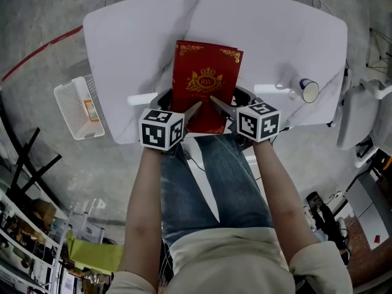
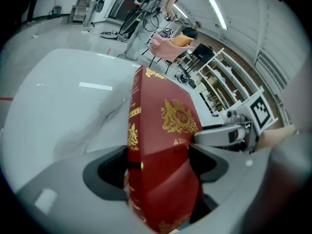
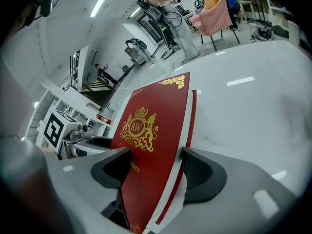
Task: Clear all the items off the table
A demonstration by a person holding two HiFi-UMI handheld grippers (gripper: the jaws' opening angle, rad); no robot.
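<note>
A flat red box (image 1: 205, 78) with a gold crest lies on the white table (image 1: 128, 35), its near end at the table's front edge. My left gripper (image 1: 192, 111) is shut on the box's near left part, and in the left gripper view the red box (image 2: 165, 126) fills the gap between the two dark pads of that gripper (image 2: 158, 167). My right gripper (image 1: 218, 105) holds the near right part. In the right gripper view one pad lies on the red box (image 3: 151, 126) and the other on its white edge, so this gripper (image 3: 156, 168) is also shut on it.
A small white cup (image 1: 308, 90) with a blue band lies on its side at the table's right end. A white wire basket (image 1: 76, 106) stands on the floor to the left. A white chair (image 1: 361, 115) is at the right. People stand far off.
</note>
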